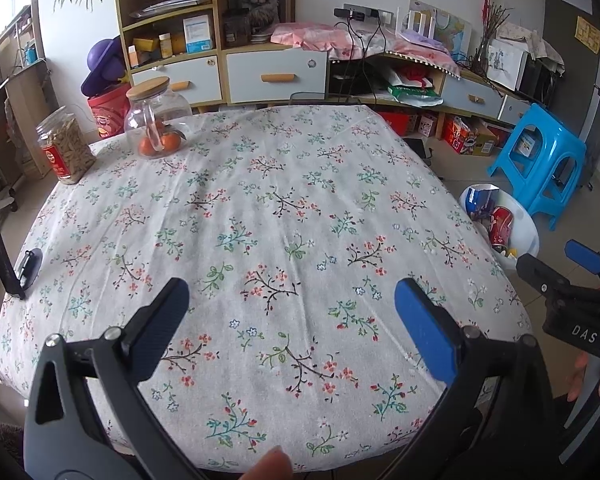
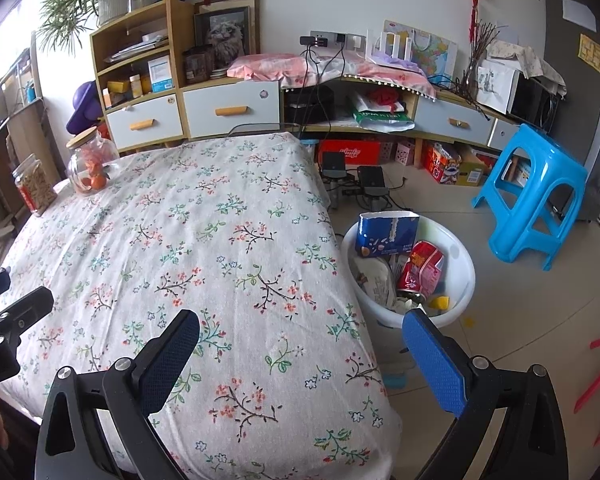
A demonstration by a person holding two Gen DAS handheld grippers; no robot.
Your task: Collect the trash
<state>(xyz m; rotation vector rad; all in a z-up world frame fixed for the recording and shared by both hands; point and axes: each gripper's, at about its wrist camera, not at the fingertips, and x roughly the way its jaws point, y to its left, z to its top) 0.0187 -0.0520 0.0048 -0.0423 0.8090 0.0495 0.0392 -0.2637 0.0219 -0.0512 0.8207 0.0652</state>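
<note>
**A:** Jaw status?

**B:** Left gripper [image 1: 292,316] spread wide, nothing between the pads, hovering over the near edge of the table [image 1: 260,208]. Right gripper [image 2: 300,352] also spread wide and empty, over the table's near right corner, its right finger out past the edge above the floor.

**A:** Trash?

**B:** All in the white round plastic basin [image 2: 458,248] on the floor, just beside the table's right edge. Contents: a torn blue-and-white carton [image 2: 386,234] standing upright at the back, a crushed red can [image 2: 416,276], a crumpled grey-white wrapper [image 2: 374,280], and a small yellow scrap [image 2: 440,302]. The basin sits ahead of the right gripper's right pad, apart from it. From the left wrist camera only its rim and part of the can show past the table edge.

**A:** Table surface?

**B:** White floral cloth, wrinkled. At the far left corner: a clear plastic jar [image 1: 66,146] with a red label, full of tan pieces, and a glass jar [image 1: 156,122] with a wooden lid, oranges showing at its base – can't tell if inside or behind.

**A:** Beyond that?

**B:** Blue plastic stool [image 2: 536,192] on the tile beyond the basin. Wooden shelf unit [image 2: 188,80] with pale drawers along the far wall.
</note>
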